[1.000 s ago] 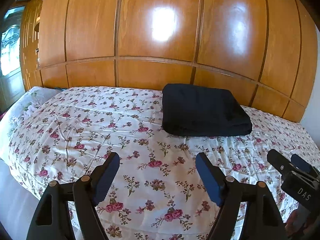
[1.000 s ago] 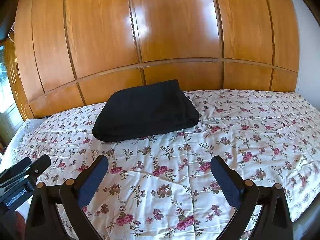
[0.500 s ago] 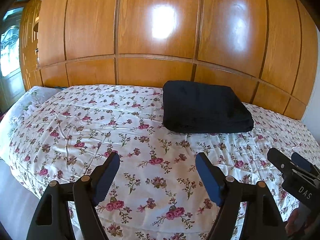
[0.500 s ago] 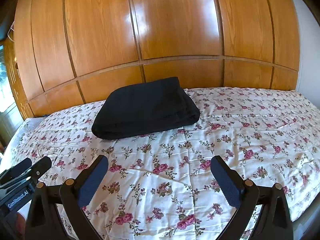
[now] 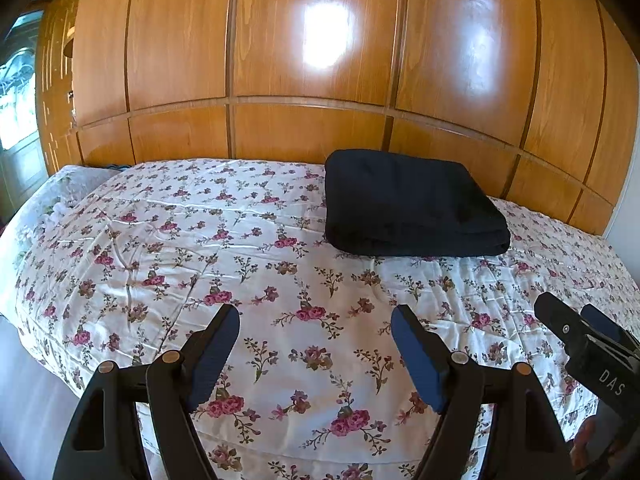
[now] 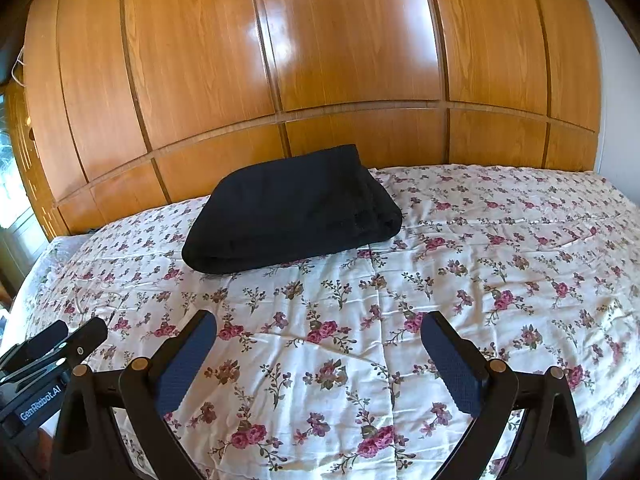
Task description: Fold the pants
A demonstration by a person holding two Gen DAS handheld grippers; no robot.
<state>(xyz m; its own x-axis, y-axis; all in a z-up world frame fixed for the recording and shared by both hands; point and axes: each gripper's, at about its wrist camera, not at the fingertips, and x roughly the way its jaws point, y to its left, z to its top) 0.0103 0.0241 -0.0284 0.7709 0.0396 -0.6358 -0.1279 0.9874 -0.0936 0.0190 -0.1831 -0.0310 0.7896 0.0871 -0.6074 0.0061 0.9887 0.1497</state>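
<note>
Left wrist view: the left tool [image 5: 315, 354] hung over the near part of the bed [image 5: 120, 264], jaws spread wide, nothing between the blue pads [image 5: 214, 356]. The right tool [image 6: 319, 364] matched it in its own view, wide open and empty, and its tip showed at the right edge of the left view [image 5: 580, 332].

The pants [image 5: 404, 204] lay as a dark, compact bundle at the far side of the bed, close against the wooden panelling [image 5: 312, 132]; same bundle in the right view [image 6: 292, 210]. Both tools were well apart from it. Judged: the folding looked finished, with stacked edges visible along the near side.

Risks from here, as judgements:
- Any further reach toward the bundle with open jaws could snag a top layer and drag the stack open. Cause: soft cloth, loose edges facing the tools.
- A pad could catch the floral bedspread [image 6: 480, 280], which showed creases, and a tug on it would shift or tip the bundle.
- The two tools sat near each other; drawing them in carelessly could knock them together.
- Dark fabric hid the layer lines, so whether the fold was even could not be told.
</note>
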